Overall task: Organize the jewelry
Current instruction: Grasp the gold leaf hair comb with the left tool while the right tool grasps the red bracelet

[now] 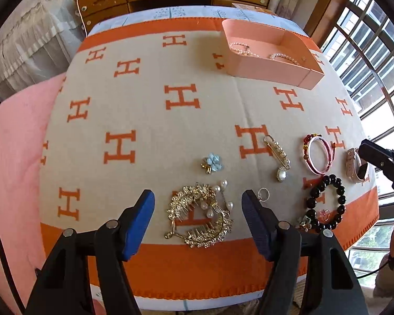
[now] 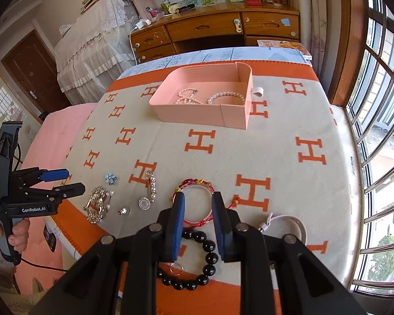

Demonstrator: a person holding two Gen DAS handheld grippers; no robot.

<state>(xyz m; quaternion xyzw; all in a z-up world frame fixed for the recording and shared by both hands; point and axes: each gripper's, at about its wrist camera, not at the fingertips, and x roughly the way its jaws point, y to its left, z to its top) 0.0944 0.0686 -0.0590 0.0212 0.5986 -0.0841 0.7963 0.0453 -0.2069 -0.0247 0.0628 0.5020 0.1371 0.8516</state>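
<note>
In the left wrist view the left gripper (image 1: 198, 207) hangs low centre, jaws spread wide either side of a gold hair comb with pearls (image 1: 201, 215), not touching it. In the right wrist view the right gripper (image 2: 197, 225) stands low centre, jaws narrowly parted and empty, over a black bead bracelet (image 2: 197, 260) and red cord bracelet (image 2: 197, 202). Mid-frame left lie a pearl safety-pin brooch (image 1: 278, 157) and blue flower brooch (image 1: 212, 162). Farthest, upper centre, the pink box (image 2: 197, 115) holds pearl strands (image 2: 189, 97)
</note>
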